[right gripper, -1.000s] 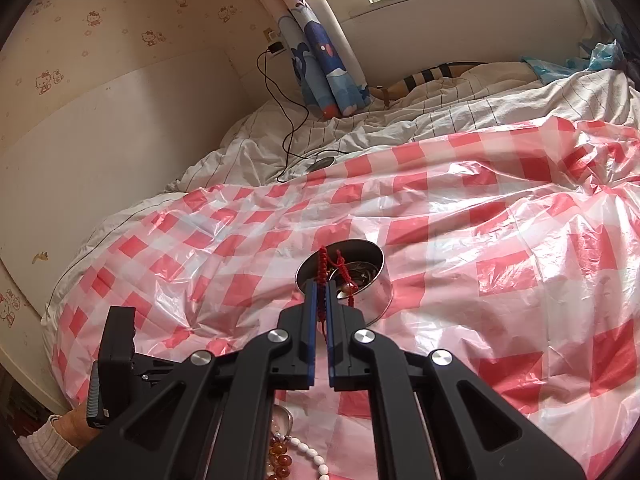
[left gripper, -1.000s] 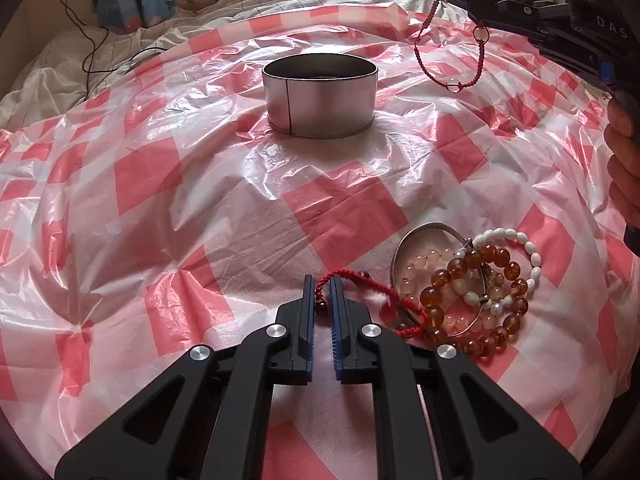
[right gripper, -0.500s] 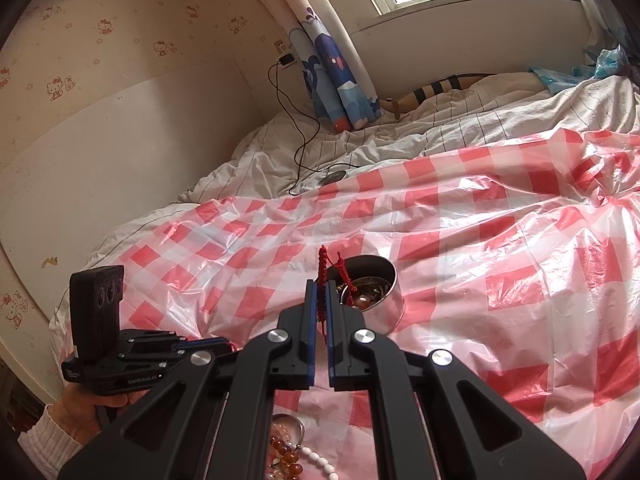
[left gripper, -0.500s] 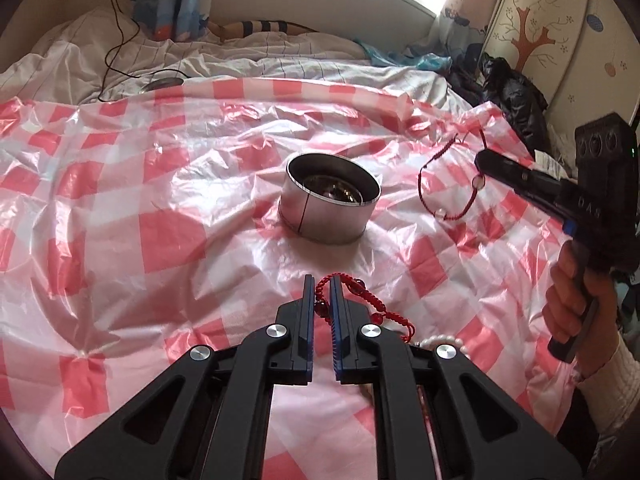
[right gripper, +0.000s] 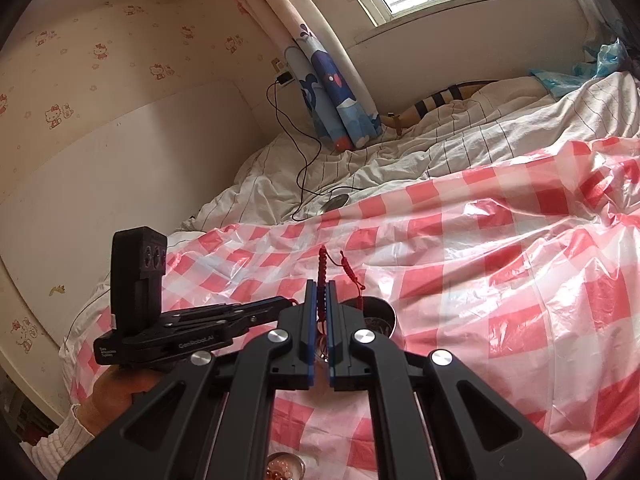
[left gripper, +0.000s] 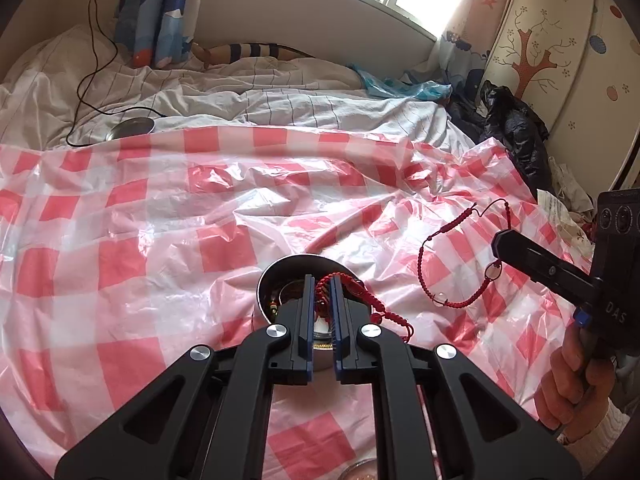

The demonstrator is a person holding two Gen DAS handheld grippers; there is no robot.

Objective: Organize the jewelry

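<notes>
Since the earlier frames the left tool has come forward from the loose pile of beaded bracelets to sit right over the metal tin, carrying a red cord bracelet with it; the right tool has stayed off to the side with its own red string bracelet.

The tin stands on the red-and-white checked plastic sheet spread over the bed. Beyond the sheet lie a rumpled striped duvet, a black cable running to a round metal lid, a blue patterned curtain and, on the far right, a black bag. The left tool's own fingers cover much of the tin's mouth, so its contents show only in part.

The left tool is pinching the red cord bracelet between nearly closed fingers; the cord loops over the tips and trails down to the right across the tin's rim. The right tool is pressed together on the red string bracelet, which hangs as an open loop, its long axis running roughly up and down, with small clear beads near the grip and knotted tails pointing upward. In the right wrist view the string's ends stand up past the fingertips, above the tin.
</notes>
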